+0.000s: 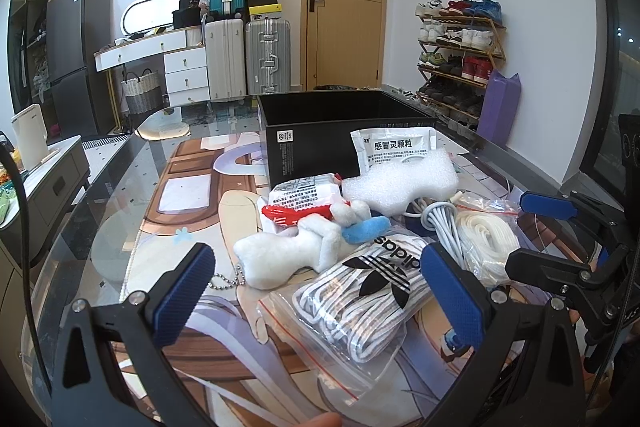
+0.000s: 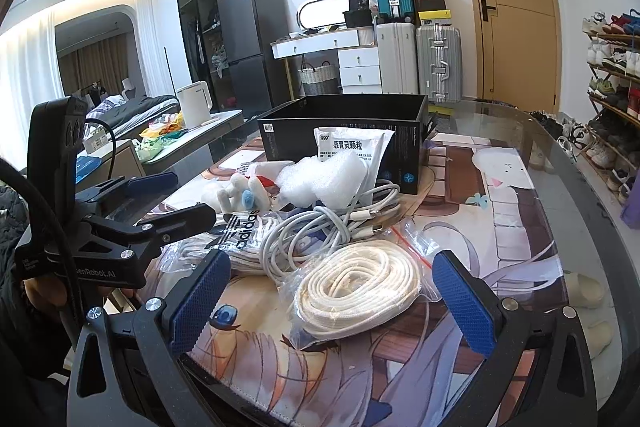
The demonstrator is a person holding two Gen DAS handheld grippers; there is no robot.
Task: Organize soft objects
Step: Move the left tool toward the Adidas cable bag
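None packed yet: nothing is seen inside the part of the black box [image 1: 320, 131] that shows; whole pile is judged still to be sorted.

Left gripper [image 1: 316, 301]: fingers held wide apart, nothing gripped; hung just over the adidas bag, blue pads either side of it, no contact seen.

Plush toy [image 1: 296, 251]: white w/ blue bit, lying on the printed mat [image 1: 180, 203], bead chain trailing at its left; untouched, well short of the box.

Red/white snack pack [image 1: 300, 199]: lying behind the plush, touching it; not packed.

Adidas bag [image 1: 360, 291]: clear zip bag w/ striped laces inside, lying flat btwn the left pads; judged the likely first pick.

Foam piece [image 1: 404, 183]: white, resting on the pile just in front of the box.

Medicine sachet [image 1: 394, 147]: leaned against the box's front wall, outside it.

White cable [image 2: 332, 227]: loose tangle at pile centre, partly under the foam; judged awkward to lift in one go.

Cord bag [image 2: 360, 291]: clear bag w/ coiled cream cord, nearest the right gripper.

Right gripper [image 2: 332, 301]: fingers spread wide, empty; cord bag framed btwn the pads, no touch seen.

Box: open-topped, at far side of the pile; floor hidden from both views, so contents can't be fully confirmed.

Progress est.: start of task; approx. seven items left to be moved, both grippers poised but no grasp made.
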